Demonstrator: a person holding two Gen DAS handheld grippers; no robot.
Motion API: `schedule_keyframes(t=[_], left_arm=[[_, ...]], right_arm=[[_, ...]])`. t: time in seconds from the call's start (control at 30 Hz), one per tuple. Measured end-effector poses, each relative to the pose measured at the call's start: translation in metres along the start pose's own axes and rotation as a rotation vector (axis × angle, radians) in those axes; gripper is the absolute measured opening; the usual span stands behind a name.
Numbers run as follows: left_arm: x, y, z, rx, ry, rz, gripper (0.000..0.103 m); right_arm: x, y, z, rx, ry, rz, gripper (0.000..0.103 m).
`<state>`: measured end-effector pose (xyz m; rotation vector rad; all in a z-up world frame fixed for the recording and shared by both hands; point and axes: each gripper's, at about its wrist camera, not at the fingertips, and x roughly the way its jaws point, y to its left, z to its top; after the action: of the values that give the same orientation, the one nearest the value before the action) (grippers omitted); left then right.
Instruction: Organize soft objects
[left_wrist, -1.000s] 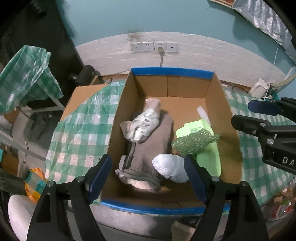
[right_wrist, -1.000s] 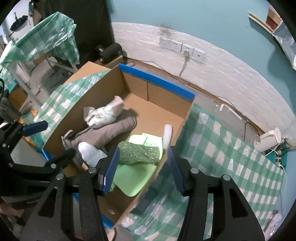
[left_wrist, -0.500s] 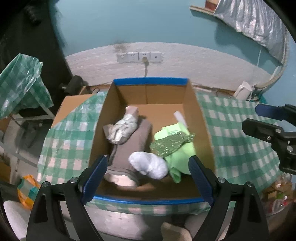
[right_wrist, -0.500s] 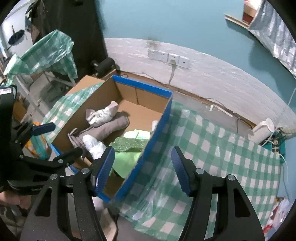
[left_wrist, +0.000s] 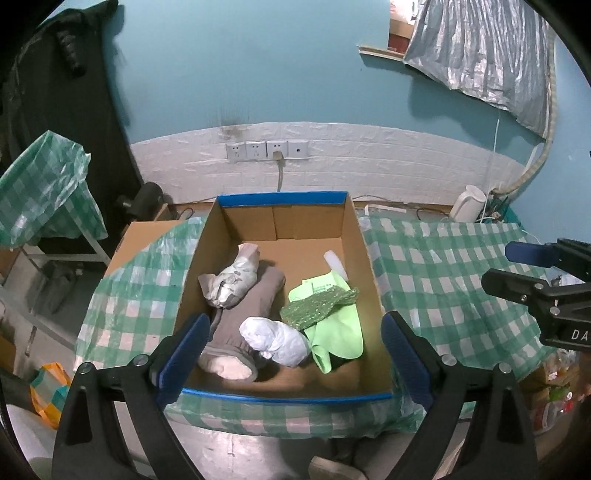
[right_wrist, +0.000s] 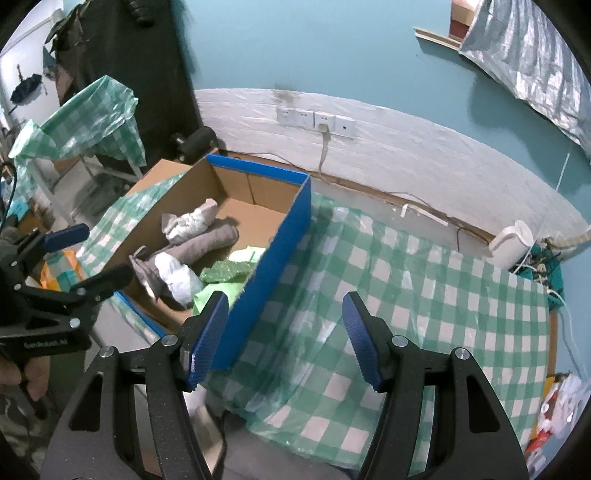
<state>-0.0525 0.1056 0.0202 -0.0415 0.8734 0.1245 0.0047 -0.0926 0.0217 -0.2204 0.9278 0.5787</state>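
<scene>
A cardboard box (left_wrist: 280, 197) with a blue-taped rim stands on the checked table. Inside it lie a grey sock-like roll (left_wrist: 255, 302), a pale rolled cloth (left_wrist: 232, 280), a white bundle (left_wrist: 277, 339), a sparkly green cloth (left_wrist: 317, 306) and a light green cloth (left_wrist: 340, 328). My left gripper (left_wrist: 294, 319) hovers above the box's near end, its jaws opening wide and holding nothing. My right gripper (right_wrist: 284, 299) is open and empty, above the tablecloth just right of the box's blue side (right_wrist: 288, 236). The white bundle (right_wrist: 177, 277) also shows in the right wrist view.
A green checked plastic cloth (left_wrist: 443, 288) covers the table right of the box. A white kettle (left_wrist: 467, 206) and cables sit at the back right under wall sockets (left_wrist: 267, 149). Left of the table stand a draped rack (left_wrist: 40, 192) and an orange bag (left_wrist: 48, 384).
Both grippers have drawn back and up from the box. The left jaws have spread wider. The right gripper has slid right, off the box and over the tablecloth.
</scene>
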Motion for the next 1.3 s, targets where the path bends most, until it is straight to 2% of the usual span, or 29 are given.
schedule_keyframes(t=[0.37,1.3], left_arm=[[-0.004,-0.005,-0.002,-0.005,-0.033,0.037,0.095],[-0.002,-0.017,0.000,0.009,-0.023,0.027,0.095]], right_arm=[[-0.016,-0.010,0.003,0.011,-0.041,-0.015,0.063],[-0.017,-0.005,0.001,0.007,-0.036,-0.007,0.063]])
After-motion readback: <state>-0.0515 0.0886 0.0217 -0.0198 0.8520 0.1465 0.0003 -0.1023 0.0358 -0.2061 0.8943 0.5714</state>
